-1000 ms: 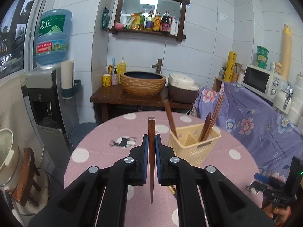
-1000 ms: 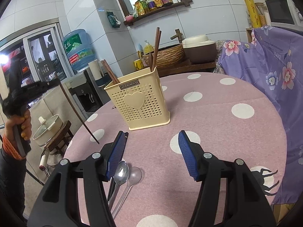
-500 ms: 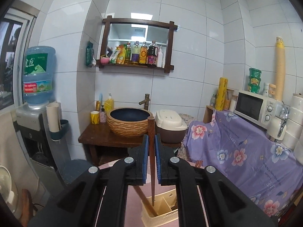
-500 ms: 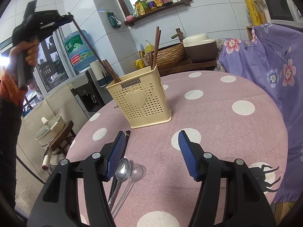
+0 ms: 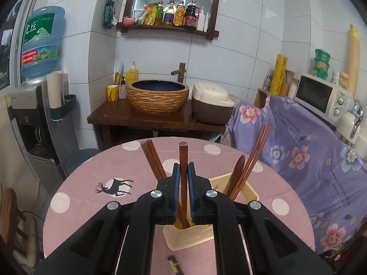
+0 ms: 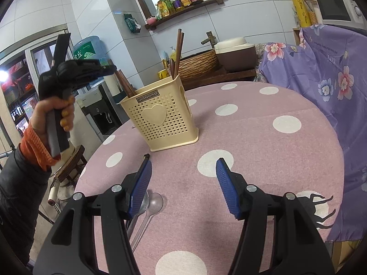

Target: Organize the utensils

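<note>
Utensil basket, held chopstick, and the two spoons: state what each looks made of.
Utensil basket: matte cream plastic, moulded heart perforations.
Chopstick in the left gripper: dark reddish wood, visible grain.
Spoons: one shiny, probably metal; the other see-through, likely clear plastic.

The left gripper has its 2 blue-padded fingers pressed close together, clamped on a thin stick that stands upright between them. In the right wrist view the left hand, in an orange cuff and dark sleeve, grips its handle and holds it raised. The right gripper sits low with its 2 fingers spread wide apart, holding nothing.
</note>
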Demonstrator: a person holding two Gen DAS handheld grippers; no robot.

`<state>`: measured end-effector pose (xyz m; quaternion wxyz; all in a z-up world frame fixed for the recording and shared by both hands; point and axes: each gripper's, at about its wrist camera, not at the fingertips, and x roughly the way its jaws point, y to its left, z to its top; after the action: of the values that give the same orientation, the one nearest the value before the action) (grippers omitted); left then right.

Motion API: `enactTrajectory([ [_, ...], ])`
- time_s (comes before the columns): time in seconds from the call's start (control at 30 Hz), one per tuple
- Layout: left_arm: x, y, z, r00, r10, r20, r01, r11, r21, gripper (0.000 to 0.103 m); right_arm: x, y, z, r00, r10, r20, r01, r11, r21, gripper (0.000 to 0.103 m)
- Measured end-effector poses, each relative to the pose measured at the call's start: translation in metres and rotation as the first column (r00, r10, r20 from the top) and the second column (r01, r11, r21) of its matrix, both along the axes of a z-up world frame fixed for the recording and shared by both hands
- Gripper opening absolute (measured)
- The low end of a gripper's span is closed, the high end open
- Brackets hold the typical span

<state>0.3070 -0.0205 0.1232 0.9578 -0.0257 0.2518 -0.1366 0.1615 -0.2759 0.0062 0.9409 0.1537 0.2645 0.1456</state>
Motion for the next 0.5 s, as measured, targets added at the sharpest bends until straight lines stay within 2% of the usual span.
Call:
enactTrajectory([
  [0.1, -0.002, -0.001, -0.007, 1.0, -0.013, -0.005, 0.013, 1.0, 0.005, 0.008, 0.0, 0.001, 0.0, 1.0, -0.003, 0.004, 0.003, 1.0, -0.006, 0.059],
  [0.17, -0.007, 0.001, -0.008, 1.0, -0.017, -0.005, 0.017, 1.0, 0.005, 0.012, 0.001, 0.002, -0.001, 1.0, -0.005, 0.002, 0.005, 1.0, -0.007, 0.059],
  [0.2, -0.011, 0.001, -0.009, 1.0, -0.017, 0.0, 0.017, 1.0, 0.007, 0.027, 0.001, 0.003, -0.001, 1.0, -0.004, -0.001, 0.004, 1.0, -0.005, 0.059],
  [0.23, -0.018, 0.003, -0.008, 1.0, -0.016, 0.01, 0.016, 1.0, 0.002, 0.048, 0.002, 0.003, -0.002, 1.0, -0.005, -0.004, 0.005, 1.0, -0.003, 0.059],
  [0.3, -0.031, 0.006, -0.012, 0.999, -0.009, 0.031, 0.009, 1.0, -0.013, 0.063, 0.004, 0.005, -0.004, 1.0, -0.008, -0.014, 0.008, 1.0, -0.008, 0.059],
  [0.4, -0.053, 0.011, -0.026, 0.999, 0.018, 0.028, -0.018, 1.0, 0.012, 0.07, 0.007, 0.01, -0.007, 0.999, -0.017, -0.034, 0.016, 0.999, -0.031, 0.06],
  [0.43, -0.059, 0.014, -0.033, 0.999, 0.038, 0.016, -0.039, 0.999, 0.021, 0.075, 0.008, 0.013, -0.009, 0.999, -0.019, -0.042, 0.018, 0.999, -0.042, 0.062],
  [0.5, -0.069, 0.019, -0.051, 0.996, 0.083, -0.035, -0.081, 0.995, 0.057, 0.075, 0.011, 0.018, -0.013, 0.998, -0.027, -0.063, 0.022, 0.998, -0.066, 0.067],
])
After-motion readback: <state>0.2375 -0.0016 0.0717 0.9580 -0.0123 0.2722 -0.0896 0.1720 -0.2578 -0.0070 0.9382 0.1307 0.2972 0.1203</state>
